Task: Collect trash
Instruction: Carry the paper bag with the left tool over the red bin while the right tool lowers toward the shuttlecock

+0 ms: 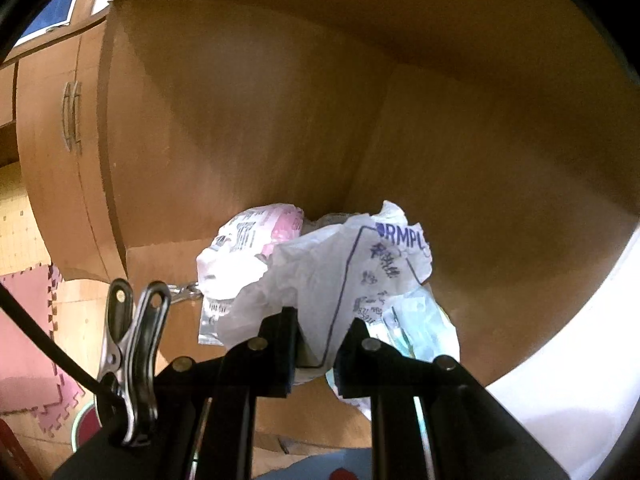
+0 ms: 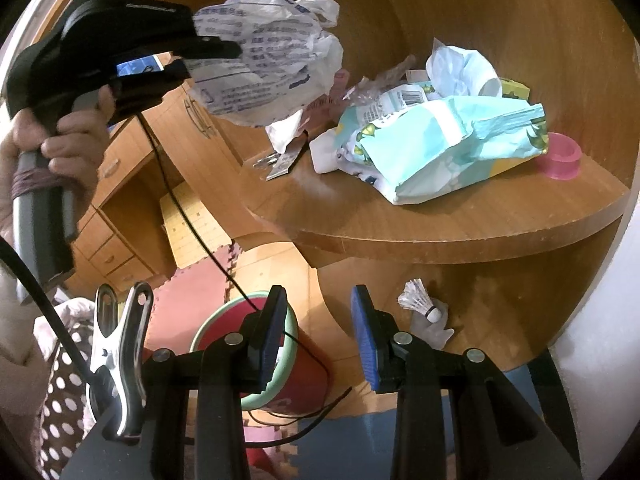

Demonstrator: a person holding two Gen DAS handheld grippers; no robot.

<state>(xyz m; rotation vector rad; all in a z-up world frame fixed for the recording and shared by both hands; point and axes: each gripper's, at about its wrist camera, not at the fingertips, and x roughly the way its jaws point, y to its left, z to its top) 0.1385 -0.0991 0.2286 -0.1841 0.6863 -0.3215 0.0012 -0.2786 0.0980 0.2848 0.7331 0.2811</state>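
Note:
My left gripper [image 1: 316, 344] is shut on a crumpled white plastic bag [image 1: 340, 276] with blue print, held up in front of a wooden corner shelf. The right wrist view shows that same left gripper [image 2: 200, 58] at the upper left, in a person's hand [image 2: 68, 136], with the bag [image 2: 272, 52] hanging in the air left of the shelf. More trash lies on the shelf [image 2: 440, 228]: a teal package [image 2: 440, 148], crumpled white paper [image 2: 460, 68] and clear wrappers [image 2: 376, 84]. My right gripper [image 2: 320, 332] stands open and empty above a red bin [image 2: 304, 368] with a green rim.
A pink tape roll [image 2: 560, 156] sits at the shelf's right end. A shuttlecock [image 2: 420, 300] lies on the lower shelf. Wooden drawers [image 2: 112, 252] stand at the left, with pink foam mats [image 2: 192, 296] on the floor. A black cable [image 2: 180, 208] hangs from the left gripper toward the bin.

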